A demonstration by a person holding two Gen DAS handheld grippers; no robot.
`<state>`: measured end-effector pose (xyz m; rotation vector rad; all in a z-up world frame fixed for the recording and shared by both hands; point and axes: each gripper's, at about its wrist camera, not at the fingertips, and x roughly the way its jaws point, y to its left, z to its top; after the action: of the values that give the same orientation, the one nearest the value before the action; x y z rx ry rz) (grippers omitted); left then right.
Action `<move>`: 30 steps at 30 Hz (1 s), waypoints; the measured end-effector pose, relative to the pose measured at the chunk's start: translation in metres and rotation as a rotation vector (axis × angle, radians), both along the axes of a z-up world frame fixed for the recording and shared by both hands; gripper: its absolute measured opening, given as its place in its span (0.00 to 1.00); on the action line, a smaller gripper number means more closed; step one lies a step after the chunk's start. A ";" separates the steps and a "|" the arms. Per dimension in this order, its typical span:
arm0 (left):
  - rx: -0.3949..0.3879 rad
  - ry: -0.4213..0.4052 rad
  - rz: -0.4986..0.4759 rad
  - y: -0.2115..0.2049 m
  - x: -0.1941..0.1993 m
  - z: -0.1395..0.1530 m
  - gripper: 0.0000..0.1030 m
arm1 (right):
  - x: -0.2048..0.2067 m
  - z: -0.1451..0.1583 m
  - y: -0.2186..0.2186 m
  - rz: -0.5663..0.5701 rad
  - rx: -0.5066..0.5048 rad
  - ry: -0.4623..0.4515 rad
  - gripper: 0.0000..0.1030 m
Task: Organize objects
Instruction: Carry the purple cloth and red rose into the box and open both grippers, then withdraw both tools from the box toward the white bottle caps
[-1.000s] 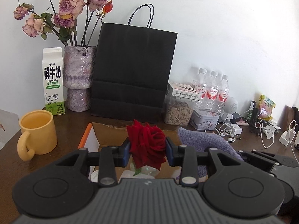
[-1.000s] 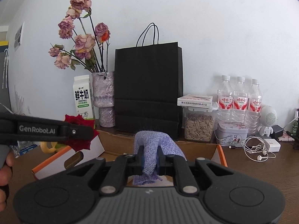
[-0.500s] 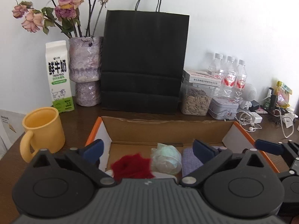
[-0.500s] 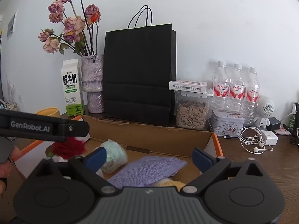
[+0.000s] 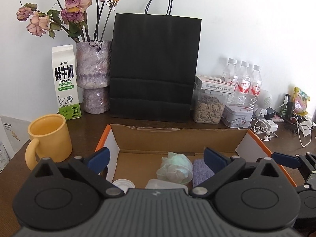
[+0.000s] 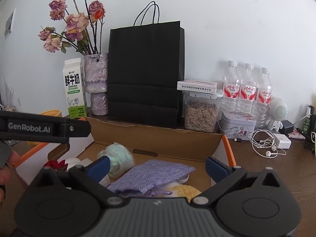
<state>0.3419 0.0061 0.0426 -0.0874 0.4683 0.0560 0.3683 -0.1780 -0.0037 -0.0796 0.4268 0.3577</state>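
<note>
With both tongs spread wide and nothing between their pads, the sorted items lie loose in the open cardboard box [image 6: 158,138] on a dark wooden table [image 6: 276,169]. A lilac cloth pouch [image 6: 150,174] rests flat directly ahead of the right gripper [image 6: 157,166], whose jaws have just been opening; beneath the pouch a yellow fuzzy item [image 6: 184,190] is mostly hidden. Left of the pouch sits a pale green wrapped bundle [image 6: 118,157], and farther left a red rose [image 6: 56,165] peeks out, half cut off by the gripper body. Between the left gripper [image 5: 156,158] fingers [image 5: 98,157], whose jaws have likewise just opened, the bundle shows again, beside one white cap [image 5: 123,183] and a clear plastic piece [image 5: 165,183] hard to make out. Beyond the box stand one black paper bag [image 5: 156,67], one vase of dried roses [image 5: 92,75], one milk carton [image 5: 65,83], one yellow mug [image 5: 49,136], one seed jar [image 5: 209,106] and three water bottles [image 5: 244,83].
</note>
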 end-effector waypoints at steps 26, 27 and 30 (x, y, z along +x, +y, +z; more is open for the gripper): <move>0.001 -0.085 -0.030 0.011 -0.079 0.019 1.00 | -0.068 0.020 -0.035 -0.001 -0.008 -0.073 1.00; 0.001 -0.085 -0.031 0.012 -0.081 0.019 1.00 | -0.071 0.019 -0.037 -0.001 -0.011 -0.070 1.00; 0.008 -0.077 -0.025 0.016 -0.089 0.018 1.00 | -0.082 0.016 -0.045 -0.006 -0.032 -0.063 1.00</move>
<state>0.2529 0.0219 0.0604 -0.0755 0.3921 0.0294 0.2862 -0.2227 0.0122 -0.1204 0.3701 0.3418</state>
